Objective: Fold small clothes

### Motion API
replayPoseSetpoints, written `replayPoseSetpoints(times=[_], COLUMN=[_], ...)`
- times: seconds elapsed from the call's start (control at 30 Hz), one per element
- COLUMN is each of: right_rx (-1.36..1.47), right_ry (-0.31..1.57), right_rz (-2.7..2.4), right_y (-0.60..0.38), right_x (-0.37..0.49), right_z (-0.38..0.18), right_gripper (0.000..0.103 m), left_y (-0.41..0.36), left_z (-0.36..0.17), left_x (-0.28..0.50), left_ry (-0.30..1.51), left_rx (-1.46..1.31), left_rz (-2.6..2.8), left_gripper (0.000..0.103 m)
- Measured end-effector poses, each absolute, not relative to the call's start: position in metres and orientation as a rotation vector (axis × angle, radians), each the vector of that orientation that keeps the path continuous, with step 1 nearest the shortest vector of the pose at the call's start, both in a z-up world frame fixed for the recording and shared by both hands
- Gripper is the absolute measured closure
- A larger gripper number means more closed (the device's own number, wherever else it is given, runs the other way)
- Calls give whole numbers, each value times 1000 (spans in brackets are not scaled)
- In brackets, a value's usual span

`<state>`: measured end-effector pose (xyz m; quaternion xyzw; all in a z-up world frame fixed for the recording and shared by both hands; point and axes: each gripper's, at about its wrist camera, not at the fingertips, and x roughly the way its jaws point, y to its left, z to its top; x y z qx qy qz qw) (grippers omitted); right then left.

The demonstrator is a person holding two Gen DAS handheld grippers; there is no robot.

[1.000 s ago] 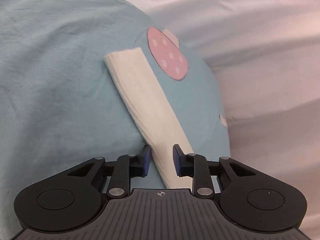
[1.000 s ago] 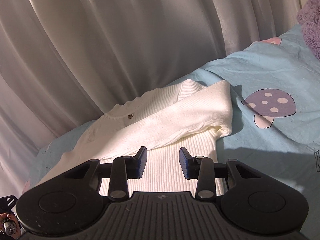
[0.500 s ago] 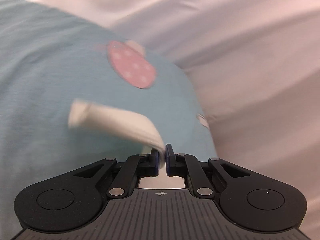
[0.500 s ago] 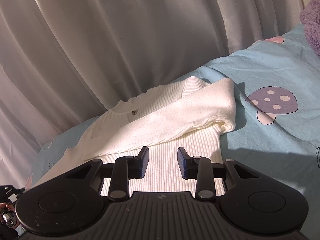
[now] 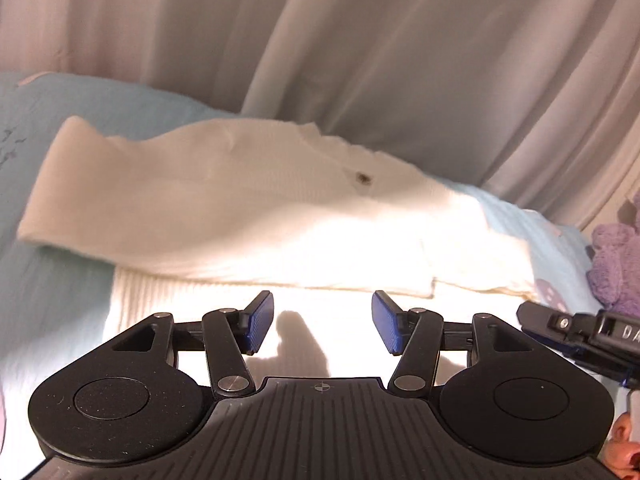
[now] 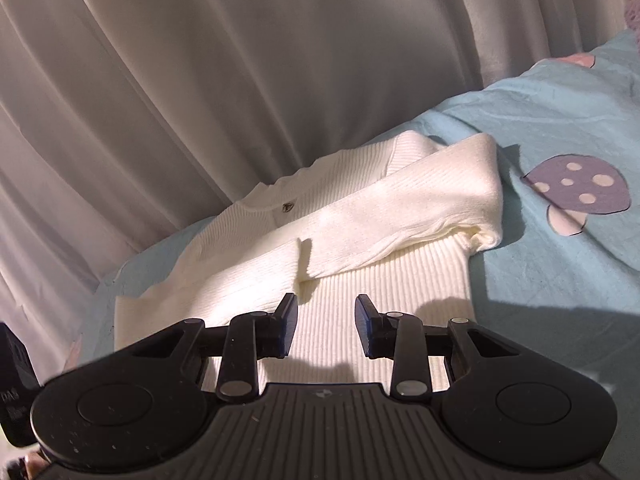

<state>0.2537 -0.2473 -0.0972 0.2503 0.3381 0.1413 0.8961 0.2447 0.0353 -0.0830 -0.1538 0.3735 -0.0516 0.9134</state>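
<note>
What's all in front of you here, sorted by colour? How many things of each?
White: 1, the ribbed sweater, sleeves folded across it
Light blue: 1, the bedsheet with a mushroom print
Purple: 1, the fuzzy cloth at the bed's edge
Grey: 1, the curtain behind
Black: 2, the left tongs and right tongs, both open
Total: 6

Sweater (image 6: 352, 240) = cream rib-knit cloth, matt, soft-looking, w/ one small dark button (image 6: 286, 207); bed sheet (image 6: 560, 120) = light-blue woven cloth, matt, slightly creased, printed mushroom patch (image 6: 576, 190). Curtain (image 6: 240, 80) = pale, smooth fabric w/ faint sheen; purple blanket (image 5: 616, 264) looks fuzzy. Left gripper (image 5: 322, 326) & right gripper (image 6: 326, 326): matt black grainy plastic, ribbed top, shiny metal pivot pins, blue pads (image 5: 260, 322).
</note>
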Motion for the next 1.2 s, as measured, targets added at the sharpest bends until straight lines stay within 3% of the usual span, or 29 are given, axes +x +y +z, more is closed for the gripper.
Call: replayPoseSetpoints(times=[0.1, 0.2, 0.37, 0.4, 0.43, 0.47, 0.7, 0.9, 1.0, 1.07, 1.2], right_rx=[503, 515, 501, 475, 457, 425, 189, 259, 408, 473, 435], right_ry=[726, 754, 787, 790, 791, 782, 471, 653, 705, 712, 714], right_rz=[328, 342, 370, 381, 386, 395, 245, 217, 251, 255, 257], right_y=[-235, -223, -201, -196, -192, -187, -208, -255, -269, -273, -259], right_x=[276, 300, 324, 325, 326, 326, 313, 325, 327, 331, 338], right_z=[-103, -113, -121, -119, -117, -113, -53, -90, -107, -113, -119], right_gripper=[68, 58, 58, 63, 84, 98, 100, 98, 87, 68, 68], left_y=[65, 88, 106, 107, 107, 109, 108, 112, 114, 114, 112], left_z=[-87, -86, -88, -89, -89, -88, -85, -85, -87, -88, -90], left_x=[236, 233, 233, 234, 234, 231, 242, 255, 258, 260, 261], left_ry=[758, 744, 746, 745, 747, 749, 734, 734, 743, 759, 771], left_rx=[-361, -379, -407, -409, -406, -404, -377, -388, -385, -380, -378], left_rz=[22, 122, 188, 188, 187, 190, 182, 179, 179, 176, 165], left_gripper=[29, 27, 24, 24, 24, 24, 24, 24, 24, 24, 24])
